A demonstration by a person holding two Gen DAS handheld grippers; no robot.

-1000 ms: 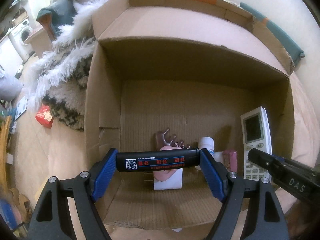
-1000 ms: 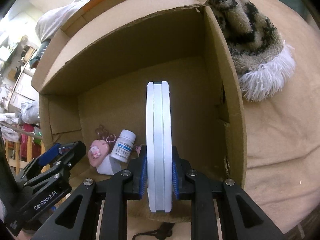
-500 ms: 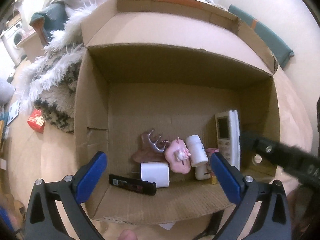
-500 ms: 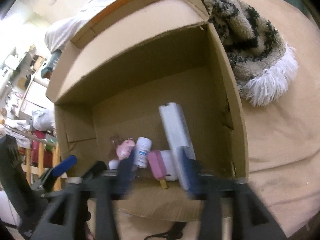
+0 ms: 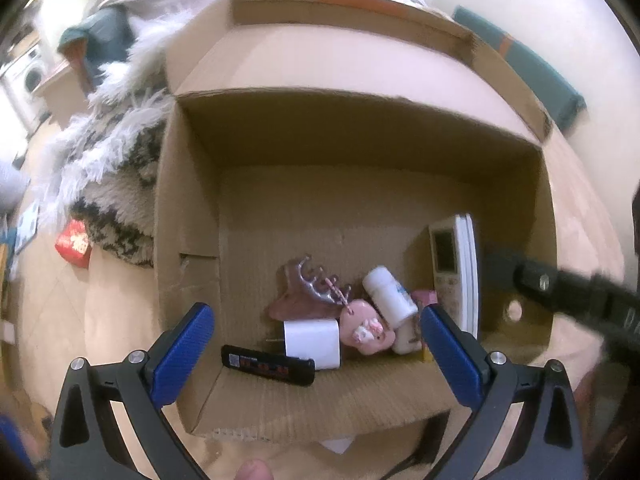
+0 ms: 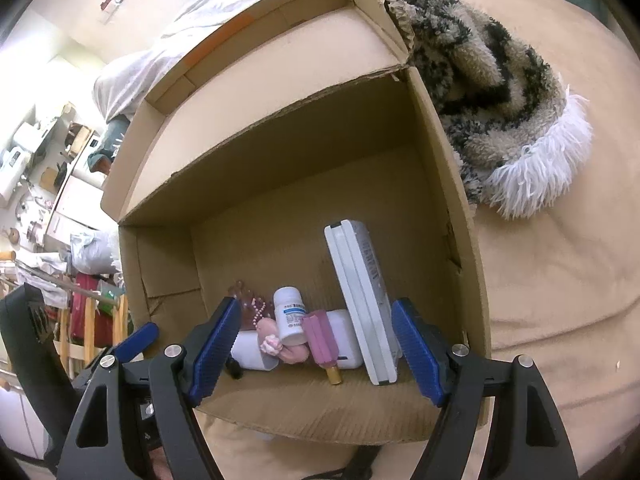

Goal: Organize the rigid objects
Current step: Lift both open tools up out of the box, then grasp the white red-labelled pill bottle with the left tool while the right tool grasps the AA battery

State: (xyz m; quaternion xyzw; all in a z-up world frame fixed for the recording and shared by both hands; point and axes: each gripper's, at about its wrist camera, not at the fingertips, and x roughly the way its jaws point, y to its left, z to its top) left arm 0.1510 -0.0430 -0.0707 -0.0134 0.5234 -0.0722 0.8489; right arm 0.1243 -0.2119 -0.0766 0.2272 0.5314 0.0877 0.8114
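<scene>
An open cardboard box point(image 5: 188, 216) point(image 6: 444, 184) holds the objects. A black bar with a red label point(image 5: 268, 365) lies on its floor near the front left. A white remote control point(image 5: 454, 264) point(image 6: 362, 300) stands on edge against the right wall. Between them lie a white charger cube point(image 5: 312, 340), a pink figure point(image 5: 364, 328), a brown hair claw point(image 5: 304, 288), a white pill bottle point(image 5: 390, 292) point(image 6: 290, 314) and a pink stick point(image 6: 322, 338). My left gripper point(image 5: 316, 348) is open above the box front, empty. My right gripper point(image 6: 316, 344) is open, empty, just in front of the remote.
The box sits on a beige padded surface point(image 6: 560, 280). A fluffy patterned blanket point(image 6: 492, 92) point(image 5: 116, 172) lies beside the box. A red packet point(image 5: 74, 242) lies left of it. A cluttered room with furniture point(image 6: 48, 184) lies beyond. A fingertip point(image 5: 252, 470) shows at the bottom edge.
The left gripper opened and dropped the black bar onto the box floor. The right gripper opened and released the white remote, which now stands against the right wall.
</scene>
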